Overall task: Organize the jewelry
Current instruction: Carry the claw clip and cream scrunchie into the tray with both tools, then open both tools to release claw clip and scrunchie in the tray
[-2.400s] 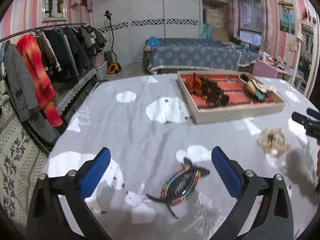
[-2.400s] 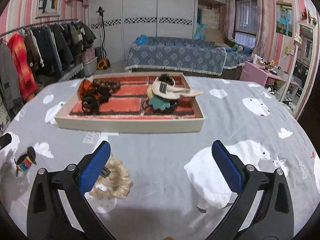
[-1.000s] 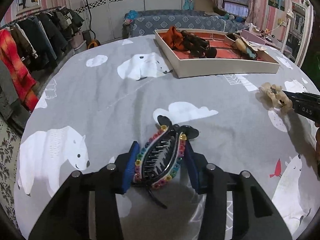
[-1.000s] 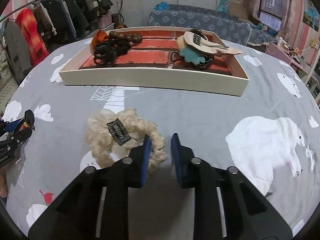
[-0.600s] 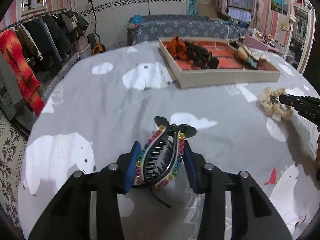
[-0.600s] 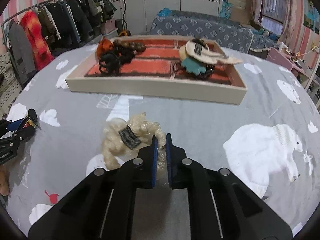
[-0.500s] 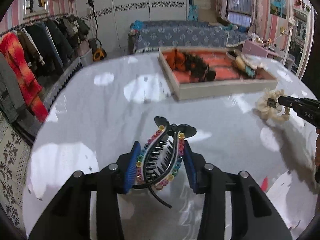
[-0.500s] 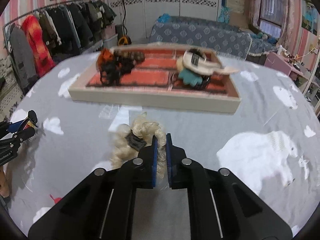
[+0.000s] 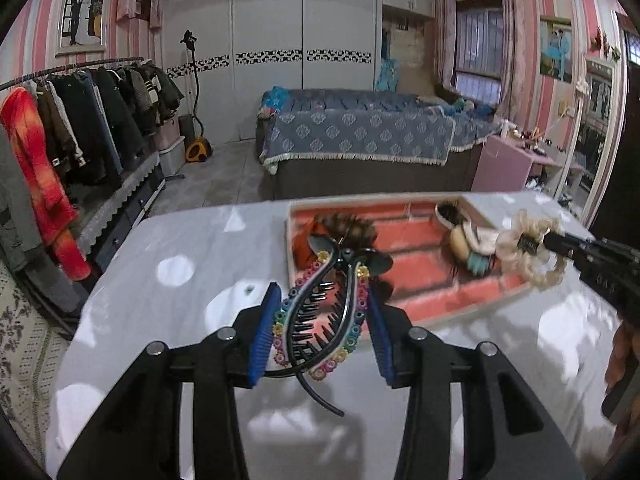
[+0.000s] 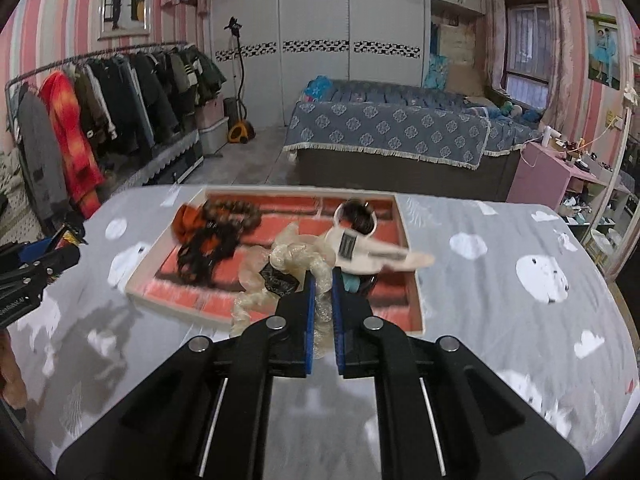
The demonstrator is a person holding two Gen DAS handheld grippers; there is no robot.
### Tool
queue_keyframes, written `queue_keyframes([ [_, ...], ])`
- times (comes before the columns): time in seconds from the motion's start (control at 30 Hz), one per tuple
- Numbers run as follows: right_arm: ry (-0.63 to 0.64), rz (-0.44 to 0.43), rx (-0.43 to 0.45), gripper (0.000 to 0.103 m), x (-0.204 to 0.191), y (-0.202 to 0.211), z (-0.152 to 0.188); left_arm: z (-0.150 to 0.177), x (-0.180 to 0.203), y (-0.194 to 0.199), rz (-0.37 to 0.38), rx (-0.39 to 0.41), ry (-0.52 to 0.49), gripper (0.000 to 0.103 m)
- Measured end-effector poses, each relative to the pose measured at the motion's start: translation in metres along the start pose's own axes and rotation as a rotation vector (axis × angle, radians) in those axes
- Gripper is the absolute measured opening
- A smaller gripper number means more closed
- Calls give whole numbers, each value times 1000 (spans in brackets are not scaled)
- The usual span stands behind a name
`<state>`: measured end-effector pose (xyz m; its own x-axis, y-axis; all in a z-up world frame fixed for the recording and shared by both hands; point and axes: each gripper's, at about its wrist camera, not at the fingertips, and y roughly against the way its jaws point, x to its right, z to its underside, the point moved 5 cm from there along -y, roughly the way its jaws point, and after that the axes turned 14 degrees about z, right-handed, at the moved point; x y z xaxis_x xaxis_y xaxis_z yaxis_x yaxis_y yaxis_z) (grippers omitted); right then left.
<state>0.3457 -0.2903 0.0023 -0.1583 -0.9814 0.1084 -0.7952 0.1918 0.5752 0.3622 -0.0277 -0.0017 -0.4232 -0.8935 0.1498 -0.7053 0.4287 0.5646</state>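
My left gripper (image 9: 322, 300) is shut on a black claw hair clip (image 9: 320, 320) edged with rainbow beads, held in the air just short of the cream tray (image 9: 460, 314). My right gripper (image 10: 321, 276) is shut on a cream frilly scrunchie (image 10: 280, 272) with a black tag, held above the tray's near edge (image 10: 192, 314). The scrunchie (image 9: 528, 252) and the right gripper (image 9: 560, 242) also show at the right of the left wrist view. The tray has a red lining and holds an orange scrunchie (image 10: 186, 218), dark beads (image 10: 232, 210) and a cream bow clip (image 10: 360, 254).
The tray lies on a table with a grey cloth (image 10: 500, 300) printed with white bears and clouds. Behind it are a bed (image 10: 392, 132), a clothes rack (image 10: 100, 104) on the left and a pink side table (image 10: 560, 176) on the right.
Both grippers closed on their items on the cloth, lifted them and carried them toward the tray. The tray now looks much nearer in both views.
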Motion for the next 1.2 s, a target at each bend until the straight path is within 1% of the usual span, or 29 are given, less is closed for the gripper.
queue_keyframes([
  [0.17,-27,13,14,9,11,-20,-23,-33,4,-41,4,6,15,42],
  [0.3,-46,18,10,9,17,-41,-45,-59,0,-80,8,-25,37,42],
  [0.4,-57,24,-5,9,17,-67,-59,-71,-5,-108,7,-52,46,42],
  [0.5,-55,31,-27,9,16,-93,-64,-72,-11,-129,8,-81,58,42],
  [0.63,-67,13,-79,9,11,-128,-63,-70,-17,-160,17,-131,83,42],
  [0.73,-54,31,-101,9,9,-147,-60,-64,-23,-177,21,-161,105,42],
  [0.87,-47,52,-129,9,6,-165,-55,-57,-33,-192,4,-199,127,42],
  [0.93,-36,66,-137,9,6,-171,-53,-54,-38,-199,-17,-225,124,42],
  [1.13,-13,91,-173,9,3,-189,-42,-54,-36,-204,-34,-238,93,42],
  [1.2,-15,85,-184,10,2,-191,-41,-54,-35,-208,-43,-243,91,42],
])
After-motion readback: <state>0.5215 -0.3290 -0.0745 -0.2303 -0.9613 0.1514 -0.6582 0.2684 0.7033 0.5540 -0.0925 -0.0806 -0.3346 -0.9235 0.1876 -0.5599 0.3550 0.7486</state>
